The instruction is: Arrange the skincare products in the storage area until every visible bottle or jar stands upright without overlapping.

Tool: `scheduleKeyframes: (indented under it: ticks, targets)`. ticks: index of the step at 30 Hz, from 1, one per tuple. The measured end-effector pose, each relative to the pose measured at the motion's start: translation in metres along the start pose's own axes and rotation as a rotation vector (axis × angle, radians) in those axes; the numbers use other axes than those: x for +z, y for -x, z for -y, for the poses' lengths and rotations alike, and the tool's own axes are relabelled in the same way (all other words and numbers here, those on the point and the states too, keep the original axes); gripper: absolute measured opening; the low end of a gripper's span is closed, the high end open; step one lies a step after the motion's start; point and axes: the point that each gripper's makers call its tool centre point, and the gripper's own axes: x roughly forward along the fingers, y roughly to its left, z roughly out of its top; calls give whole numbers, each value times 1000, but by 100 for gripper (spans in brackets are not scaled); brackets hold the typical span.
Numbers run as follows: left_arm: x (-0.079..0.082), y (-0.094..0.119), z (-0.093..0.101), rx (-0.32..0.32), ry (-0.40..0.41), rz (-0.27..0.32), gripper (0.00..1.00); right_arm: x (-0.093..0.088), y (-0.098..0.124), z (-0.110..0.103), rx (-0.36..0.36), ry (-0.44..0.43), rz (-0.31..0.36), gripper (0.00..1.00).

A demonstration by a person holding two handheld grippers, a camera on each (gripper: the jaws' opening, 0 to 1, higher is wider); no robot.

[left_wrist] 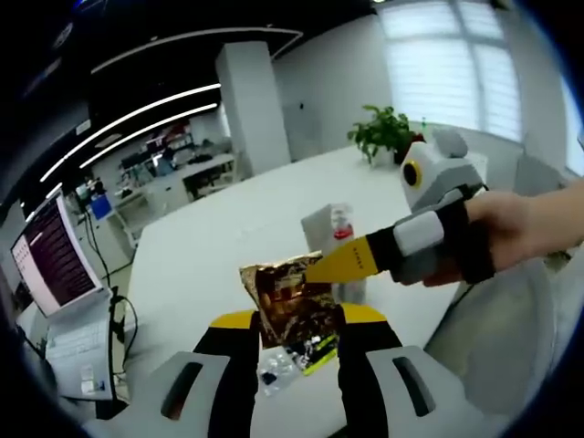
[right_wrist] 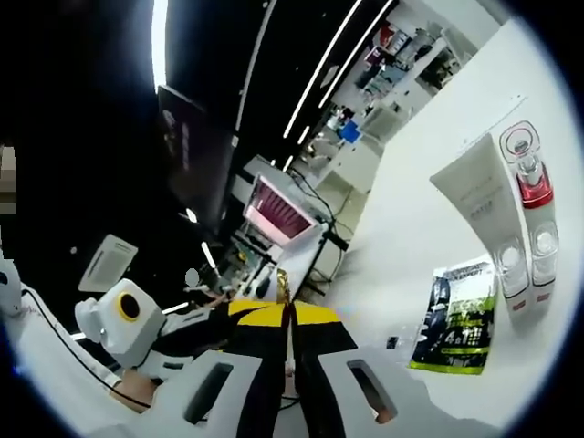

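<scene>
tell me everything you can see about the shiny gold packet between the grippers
The gold packet is a crinkled, glossy foil pouch, gold-brown with dark print too blurred to read. It is held up above the white table, roughly upright. The left gripper has its jaws on either side of the lower part, while the right gripper, held in a person's hand, pinches the upper right edge with its yellow tip.

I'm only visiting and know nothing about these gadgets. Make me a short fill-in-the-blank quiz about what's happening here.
1. The left gripper is shut on a shiny ___ sachet.
2. The right gripper pinches that sachet by its ___ edge.
3. The gripper tips are coloured ___.
4. In the right gripper view, the pump bottle has a ___ collar.

Missing words: gold; upper; yellow; red
</scene>
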Motion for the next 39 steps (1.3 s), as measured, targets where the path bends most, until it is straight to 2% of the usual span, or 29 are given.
scheduleKeyframes:
  ticks: [8, 12, 15, 17, 20, 21, 23, 24, 27, 30, 33, 36, 38, 39]
  targets:
    - [-5, 2, 0, -20, 34, -9, 33, -4, 3, 0, -9, 5, -20, 1]
    - [-6, 9, -5, -35, 80, -2, 26, -6, 6, 1, -13, 25, -31, 1]
    - [-4, 12, -2, -81, 179, 8, 30, -6, 8, 4, -22, 34, -38, 1]
    - [-3, 15, -2, -114, 202, 20, 30, -6, 9, 1, -2, 29, -43, 1]
    - [0, 19, -4, -184, 297, 40, 30, -7, 10, -3, 16, 48, -68, 1]
    - [-2, 19, -9, -178, 284, 36, 30, -7, 10, -4, 23, 54, -75, 1]
    - [-5, 17, -14, -206, 289, 26, 30, -6, 11, -8, 37, 58, -85, 1]
    - [-5, 17, -12, -237, 318, 18, 29, -6, 11, -10, 47, 62, -90, 1]
    - [2, 18, -13, -303, 405, 57, 27, -5, 12, -15, 68, 72, -100, 1]
    - [0, 16, -11, -338, 406, 42, 25, -5, 12, -17, 77, 78, -107, 1]
    - [0, 15, -7, -388, 463, 45, 22, -5, 13, -18, 87, 74, -107, 1]
    - [-4, 12, -7, -402, 477, 45, 20, -5, 14, -19, 94, 69, -109, 1]
    - [-7, 10, -6, -424, 541, 44, 15, -5, 14, -19, 98, 65, -110, 1]
    - [-8, 10, -7, -425, 543, 47, 13, -5, 13, -19, 98, 61, -108, 1]
